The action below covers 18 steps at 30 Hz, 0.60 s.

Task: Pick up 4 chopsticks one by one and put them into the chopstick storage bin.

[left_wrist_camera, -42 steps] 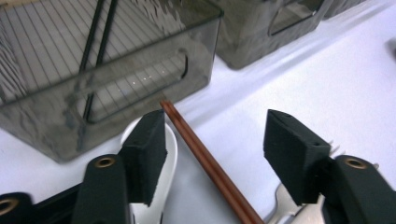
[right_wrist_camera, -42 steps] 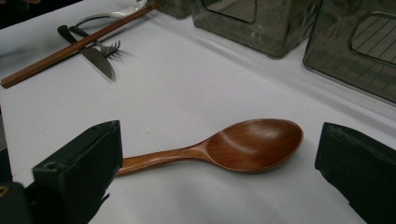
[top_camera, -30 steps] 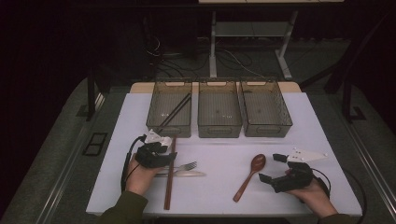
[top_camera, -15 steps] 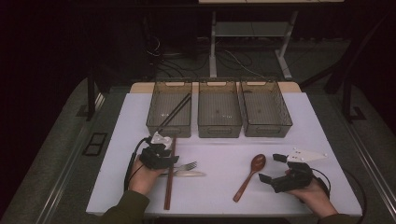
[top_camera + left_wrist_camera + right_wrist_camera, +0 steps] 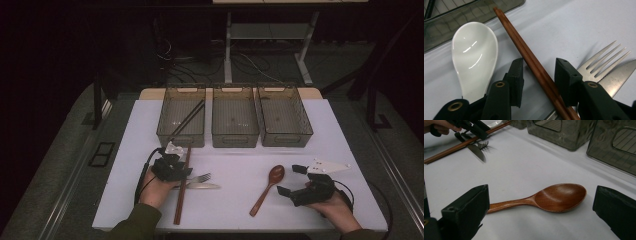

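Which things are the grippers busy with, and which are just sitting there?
Busy with:
- brown chopsticks, between the open left gripper
- wooden spoon, between the open right gripper

Just lying about:
- white spoon
- fork
- knife
- three bins

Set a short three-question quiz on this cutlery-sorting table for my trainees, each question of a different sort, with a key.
1. True or false: the left gripper has its jaws either side of the brown chopsticks.
2. Which bin already holds something? A) left bin B) middle bin C) right bin
3. Fill in: in front of the open right gripper lies a wooden ____.

Key
1. True; the jaws are apart, not yet closed.
2. A; dark chopsticks lean in it.
3. spoon, flat on the table.
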Available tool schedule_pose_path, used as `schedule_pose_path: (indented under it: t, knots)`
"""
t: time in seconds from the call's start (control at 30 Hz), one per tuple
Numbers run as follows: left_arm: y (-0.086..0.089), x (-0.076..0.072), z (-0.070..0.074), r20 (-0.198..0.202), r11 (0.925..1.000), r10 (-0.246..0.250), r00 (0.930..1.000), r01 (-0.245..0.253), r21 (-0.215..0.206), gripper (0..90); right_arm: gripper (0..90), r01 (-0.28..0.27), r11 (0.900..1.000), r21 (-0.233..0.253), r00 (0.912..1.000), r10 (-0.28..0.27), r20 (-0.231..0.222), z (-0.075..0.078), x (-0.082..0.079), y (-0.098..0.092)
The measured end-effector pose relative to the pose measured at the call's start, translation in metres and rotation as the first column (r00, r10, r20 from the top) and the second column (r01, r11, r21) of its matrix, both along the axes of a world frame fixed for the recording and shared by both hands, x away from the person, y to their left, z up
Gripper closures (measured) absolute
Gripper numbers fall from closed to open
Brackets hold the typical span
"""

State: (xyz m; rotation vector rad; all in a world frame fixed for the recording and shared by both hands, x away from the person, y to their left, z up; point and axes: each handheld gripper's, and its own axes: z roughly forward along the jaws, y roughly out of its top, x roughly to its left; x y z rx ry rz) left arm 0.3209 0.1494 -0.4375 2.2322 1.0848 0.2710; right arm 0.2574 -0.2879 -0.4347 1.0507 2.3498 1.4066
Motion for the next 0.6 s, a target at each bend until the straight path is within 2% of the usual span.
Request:
schedule_pose_path:
  t: [0.2, 0.6]
  knots:
    - [0.0002, -0.0001, 0.0005, 0.002, 0.9998, -0.012, 0.9999, 0.012, 0.013, 64.7, 1.0, -0.002, 1.000, 0.000, 1.0000, 0.002, 0.001, 0.0001, 0.0000, -0.0001]
    - [-0.0014, 0.0002, 0.0013, 0.000, 0.9988, -0.048, 0.9988, 0.048, 0.006, 72.4, 1.0, -0.001, 1.000, -0.001, 1.0000, 0.001, -0.001, -0.0001, 0.0000, 0.0002]
